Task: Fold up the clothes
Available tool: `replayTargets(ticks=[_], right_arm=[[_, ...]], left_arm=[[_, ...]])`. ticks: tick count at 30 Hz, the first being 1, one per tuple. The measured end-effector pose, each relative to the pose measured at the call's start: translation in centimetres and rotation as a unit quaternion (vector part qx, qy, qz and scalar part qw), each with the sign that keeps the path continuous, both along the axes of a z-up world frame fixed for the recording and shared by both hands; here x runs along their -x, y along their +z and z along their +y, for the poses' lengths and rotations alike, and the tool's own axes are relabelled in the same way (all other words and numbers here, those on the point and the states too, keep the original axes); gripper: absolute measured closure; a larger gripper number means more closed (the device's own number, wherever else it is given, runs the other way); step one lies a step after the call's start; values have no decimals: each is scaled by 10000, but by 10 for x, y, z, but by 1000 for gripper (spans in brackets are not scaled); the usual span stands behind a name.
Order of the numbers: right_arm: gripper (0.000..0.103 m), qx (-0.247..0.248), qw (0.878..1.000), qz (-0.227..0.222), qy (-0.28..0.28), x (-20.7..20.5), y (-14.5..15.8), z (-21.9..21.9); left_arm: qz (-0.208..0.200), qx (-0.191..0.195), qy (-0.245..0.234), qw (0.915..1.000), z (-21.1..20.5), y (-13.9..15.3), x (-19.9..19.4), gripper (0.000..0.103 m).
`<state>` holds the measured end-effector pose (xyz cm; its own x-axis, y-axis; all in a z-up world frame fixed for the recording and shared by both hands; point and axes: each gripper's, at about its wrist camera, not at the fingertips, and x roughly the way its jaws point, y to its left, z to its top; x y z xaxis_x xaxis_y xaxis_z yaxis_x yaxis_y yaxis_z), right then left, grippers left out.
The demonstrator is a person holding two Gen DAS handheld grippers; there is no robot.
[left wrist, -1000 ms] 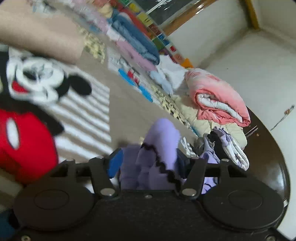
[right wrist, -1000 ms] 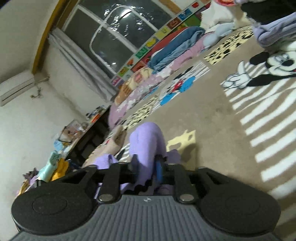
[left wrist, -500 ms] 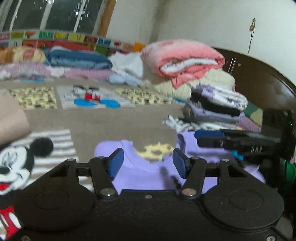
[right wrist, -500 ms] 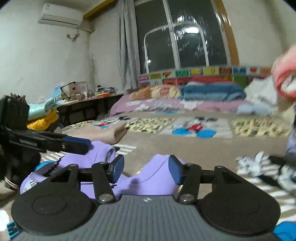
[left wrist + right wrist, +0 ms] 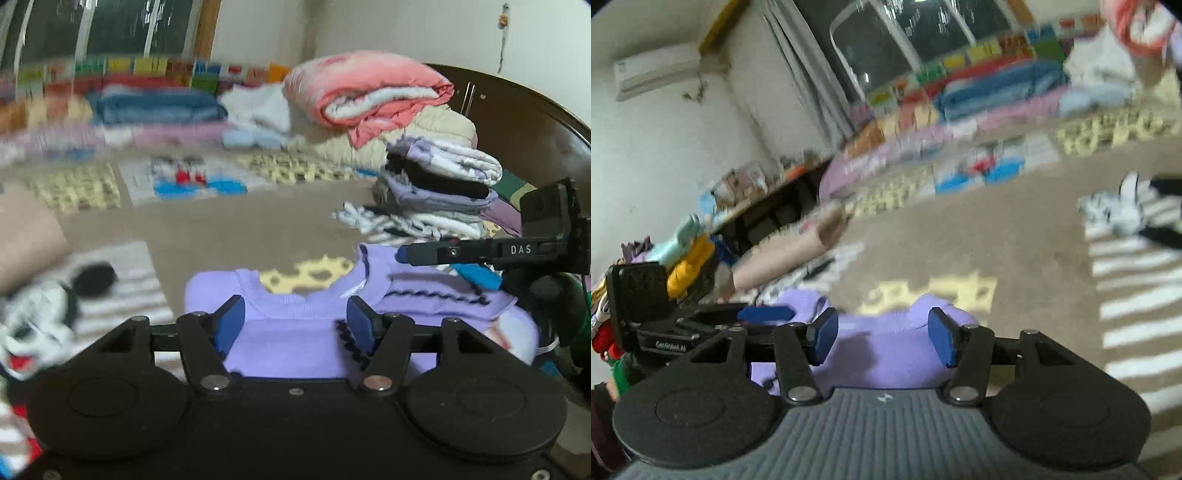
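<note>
A lilac knit top [image 5: 295,332] with dark zigzag trim lies flat on the beige bedspread, neckline facing away. My left gripper [image 5: 295,325] hovers open just above its near half, nothing between the blue pads. The right gripper reaches in from the right in this view, its blue fingertip [image 5: 402,253] over the top's right shoulder. In the right wrist view the same lilac top [image 5: 882,343] lies under my open right gripper [image 5: 882,336]. The left gripper's blue fingertip [image 5: 764,314] shows at the left over the fabric.
A stack of folded clothes [image 5: 439,188] sits at the right by a dark headboard [image 5: 535,133], with a pink quilt [image 5: 369,92] behind. A beige pillow [image 5: 783,258] and cluttered shelf [image 5: 683,240] lie left. Blankets line the window wall.
One second ago both grippers were shut on bunched lilac fabric. They have since let go and opened, and the top now lies spread flat on the bed; both views swung level.
</note>
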<state>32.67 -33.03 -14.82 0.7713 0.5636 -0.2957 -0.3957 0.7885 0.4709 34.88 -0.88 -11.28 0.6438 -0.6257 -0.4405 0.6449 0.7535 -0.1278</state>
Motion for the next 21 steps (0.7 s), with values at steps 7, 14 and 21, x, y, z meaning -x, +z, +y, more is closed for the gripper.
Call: replayTargets(ticks=[7, 14, 21], right_arm=[[48, 925, 9894, -1118, -24, 73, 47, 26], [49, 1735, 9766, -1268, -36, 129, 53, 65], [49, 2063, 9737, -961, -4, 123, 29, 77]], left_arm=[[-419, 96, 400, 9983, 13, 34, 79, 43], [-695, -393, 866, 9930, -17, 10, 107, 43], [-621, -528, 523, 9953, -21, -25, 97, 42]])
